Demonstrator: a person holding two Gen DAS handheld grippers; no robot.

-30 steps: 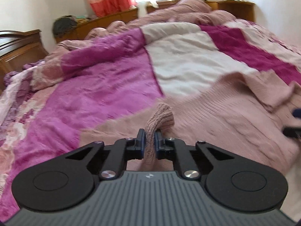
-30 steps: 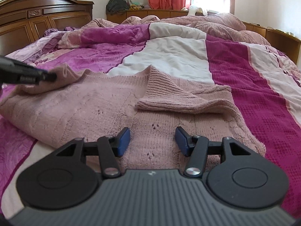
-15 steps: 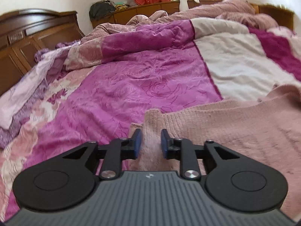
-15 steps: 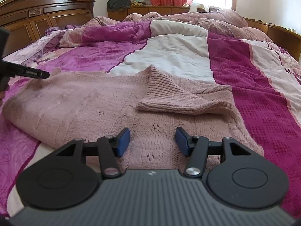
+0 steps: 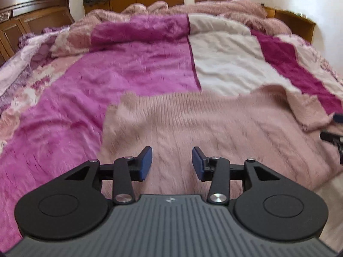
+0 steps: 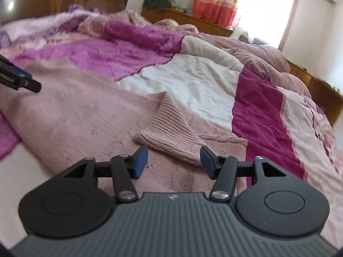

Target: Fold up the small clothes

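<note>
So far I am only getting the sweater [image 5: 203,128] laid out on the bed [image 5: 139,68]; the folding proper is looking barely started.
Right now I am holding both grippers empty: the left gripper [image 5: 172,163] is hovering over the near part of the knit with its jaws spread wide and nothing between them, and the right gripper [image 6: 174,161] is doing the same, jaws wide apart, pointing at the sleeve [image 6: 171,137] that is lying turned in over the body. I am judging that one sleeve is in and the left side and the final folds are remaining. The sweater is looking pale pink, soft, ribbed at the cuff, lying mostly flat across the quilt near me.
</note>
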